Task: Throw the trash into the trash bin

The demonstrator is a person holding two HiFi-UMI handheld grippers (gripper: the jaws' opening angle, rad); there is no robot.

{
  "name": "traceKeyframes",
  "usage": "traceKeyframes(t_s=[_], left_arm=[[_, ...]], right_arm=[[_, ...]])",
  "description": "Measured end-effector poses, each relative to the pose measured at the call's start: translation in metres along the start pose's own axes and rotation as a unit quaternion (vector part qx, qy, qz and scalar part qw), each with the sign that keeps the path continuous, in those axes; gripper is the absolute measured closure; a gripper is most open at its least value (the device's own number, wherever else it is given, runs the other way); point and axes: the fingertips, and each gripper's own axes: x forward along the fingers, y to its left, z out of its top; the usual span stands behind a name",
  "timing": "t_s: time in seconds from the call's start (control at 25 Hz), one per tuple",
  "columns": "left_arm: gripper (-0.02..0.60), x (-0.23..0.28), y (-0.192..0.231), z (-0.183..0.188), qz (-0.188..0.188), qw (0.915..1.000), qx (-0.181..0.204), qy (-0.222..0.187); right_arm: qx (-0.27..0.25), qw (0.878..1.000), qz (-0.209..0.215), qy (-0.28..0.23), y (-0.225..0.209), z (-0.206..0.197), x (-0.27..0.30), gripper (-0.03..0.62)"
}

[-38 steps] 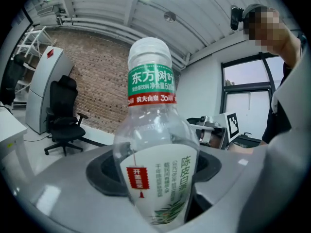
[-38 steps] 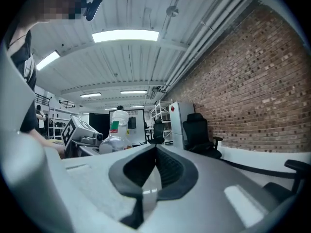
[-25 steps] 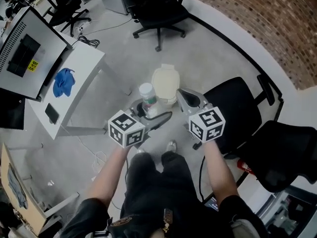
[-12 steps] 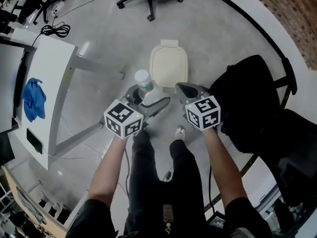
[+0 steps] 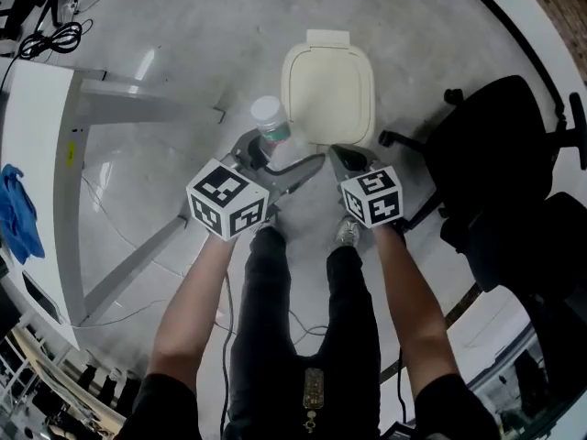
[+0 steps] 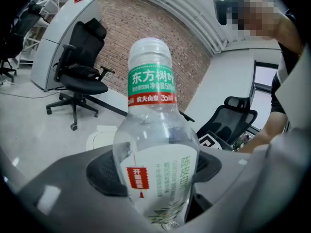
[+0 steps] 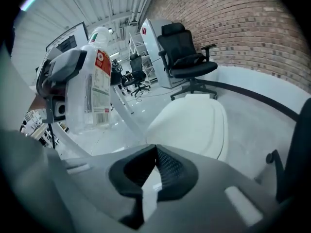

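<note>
A clear plastic bottle with a white cap and a green label band stands upright between the jaws of my left gripper, which is shut on its lower body. In the left gripper view both pads press the bottle. The cream trash bin, lid down, stands on the floor just beyond both grippers, to the right of the bottle. My right gripper hovers at the bin's near edge with its pads meeting and nothing between them. In the right gripper view, the bin lid lies ahead and the bottle is at the left.
Black office chairs crowd the right side. A white table with a blue cloth and its metal legs stand at the left. The person's legs and shoes are under the grippers. Cables lie on the grey floor.
Both grippers have come down toward the trash bin, which now looks larger and nearer. The bottle stays gripped in the left gripper; the right gripper stays shut.
</note>
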Motion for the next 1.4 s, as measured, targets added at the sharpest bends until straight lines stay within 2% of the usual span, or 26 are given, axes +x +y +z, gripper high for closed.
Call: traceKeyframes(t_s=[0.28, 0.64, 0.84, 1.0, 1.2, 1.4], left_arm=[[0.25, 0.002, 0.013, -0.021, -0.004, 0.9999, -0.013, 0.005], [0.25, -0.011, 0.019, -0.023, 0.011, 0.9998, -0.017, -0.001], [0.25, -0.011, 0.018, -0.022, 0.02, 0.9996, -0.02, -0.004], [0.25, 0.001, 0.019, -0.014, 0.023, 0.9997, -0.012, -0.003], [0.25, 0.034, 0.03, 0.006, 0.029, 0.9994, -0.004, -0.018], [0.249, 0.07, 0.052, 0.006, 0.047, 0.9988, 0.005, -0.008]], right_arm=[[-0.011, 0.999, -0.024, 0.03, -0.002, -0.034, 0.023, 0.591], [0.007, 0.999, -0.035, 0.026, -0.005, -0.043, 0.025, 0.592], [0.033, 0.998, -0.035, 0.028, -0.006, -0.037, 0.022, 0.592], [0.034, 0.999, -0.03, 0.006, -0.004, -0.026, 0.007, 0.592], [0.052, 0.998, -0.024, -0.019, -0.012, -0.012, -0.024, 0.592], [0.05, 0.998, -0.018, -0.042, -0.018, 0.007, -0.043, 0.592]])
